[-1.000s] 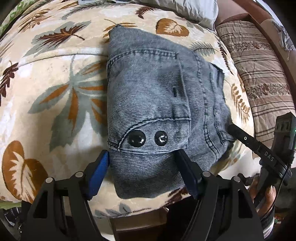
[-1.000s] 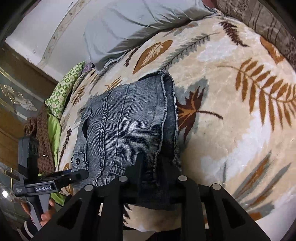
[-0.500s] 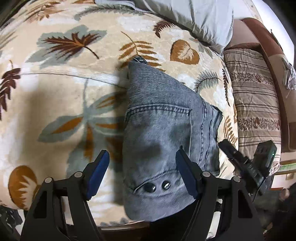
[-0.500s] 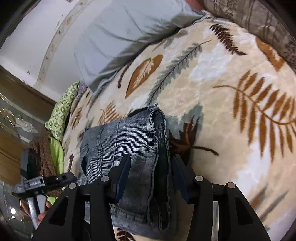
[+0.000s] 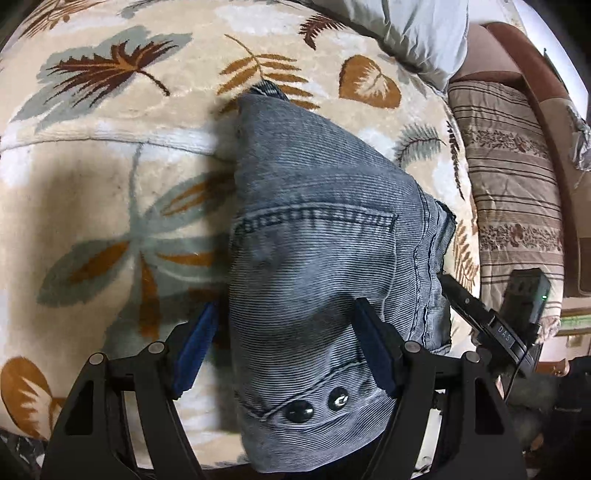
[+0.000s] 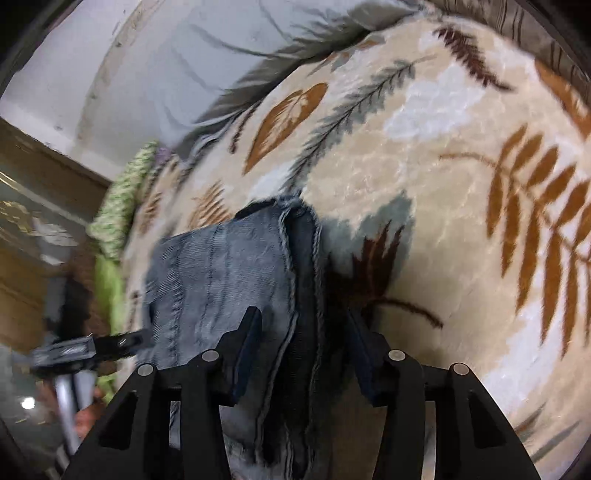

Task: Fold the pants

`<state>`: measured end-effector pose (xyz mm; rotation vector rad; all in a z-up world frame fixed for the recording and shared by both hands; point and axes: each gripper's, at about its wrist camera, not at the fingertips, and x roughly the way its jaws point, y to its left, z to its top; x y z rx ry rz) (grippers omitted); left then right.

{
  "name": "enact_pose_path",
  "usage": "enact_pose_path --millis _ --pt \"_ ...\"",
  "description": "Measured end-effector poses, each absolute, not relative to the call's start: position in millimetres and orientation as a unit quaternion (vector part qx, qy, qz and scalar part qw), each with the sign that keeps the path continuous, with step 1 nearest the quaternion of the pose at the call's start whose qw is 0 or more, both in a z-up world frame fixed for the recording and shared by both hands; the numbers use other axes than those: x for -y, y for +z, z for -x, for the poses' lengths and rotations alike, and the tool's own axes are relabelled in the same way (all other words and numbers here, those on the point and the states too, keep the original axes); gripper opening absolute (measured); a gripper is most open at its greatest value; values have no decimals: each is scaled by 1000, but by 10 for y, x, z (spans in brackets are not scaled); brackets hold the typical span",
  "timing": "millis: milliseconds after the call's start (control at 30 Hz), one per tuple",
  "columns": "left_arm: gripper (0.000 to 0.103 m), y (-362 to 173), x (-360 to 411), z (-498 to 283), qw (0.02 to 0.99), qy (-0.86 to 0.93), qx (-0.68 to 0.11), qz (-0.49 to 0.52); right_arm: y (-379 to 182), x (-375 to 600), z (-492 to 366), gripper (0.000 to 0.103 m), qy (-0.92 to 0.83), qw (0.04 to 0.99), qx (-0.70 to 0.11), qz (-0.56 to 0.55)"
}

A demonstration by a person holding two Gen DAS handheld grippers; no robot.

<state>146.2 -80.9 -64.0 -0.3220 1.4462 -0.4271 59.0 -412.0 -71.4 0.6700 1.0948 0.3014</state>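
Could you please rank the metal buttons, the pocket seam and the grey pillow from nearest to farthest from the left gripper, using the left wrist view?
From the left gripper:
1. Metal buttons, between the fingers.
2. Pocket seam, mid-pants.
3. Grey pillow, far, upper right.

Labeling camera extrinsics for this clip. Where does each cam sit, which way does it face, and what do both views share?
Left wrist: on the left gripper, looking forward along its open blue-padded fingers over the folded jeans on the leaf-print blanket; the right gripper shows at right.
Right wrist: on the right gripper, facing the jeans' stacked edge, fingers open; the left gripper shows blurred at left.
Shared: jeans, blanket, grey pillow, each other's gripper.
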Motion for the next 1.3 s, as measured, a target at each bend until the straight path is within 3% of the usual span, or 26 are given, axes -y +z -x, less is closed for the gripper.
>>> enact_pose_path --millis 167,433,500,533,567,667,767,833,1300 --pt "76 -745 828 -1461 694 -224 -664 165 -848 4186 -548 52 193 767 -503 -348" --pt "97 -769 1089 -1416 704 -242 -653 140 -963 4030 -659 59 264 738 -495 -375" --pt "98 -744 1177 -1394 712 -239 -650 114 -930 3939 -675 55 256 753 -500 -343" --pt "97 -726 1207 -1376 716 -237 -648 102 -877 3873 -668 47 245 768 -504 -309" --pt "90 -712 1213 -1365 720 -235 -646 93 -816 3817 -661 39 234 781 -507 -280" --pt "69 -612 1259 -1309 735 -229 -635 59 -672 3732 -581 27 219 800 -501 -249" --pt "51 -454 1345 -1218 757 -226 -613 18 -522 3646 -522 22 211 812 -492 -233" --pt "46 -336 1363 -1134 767 -230 -600 3 -402 3596 -455 21 207 819 -484 -228" --pt "43 445 864 -1346 817 -213 -536 8 312 3136 -618 21 238 852 -420 -201"
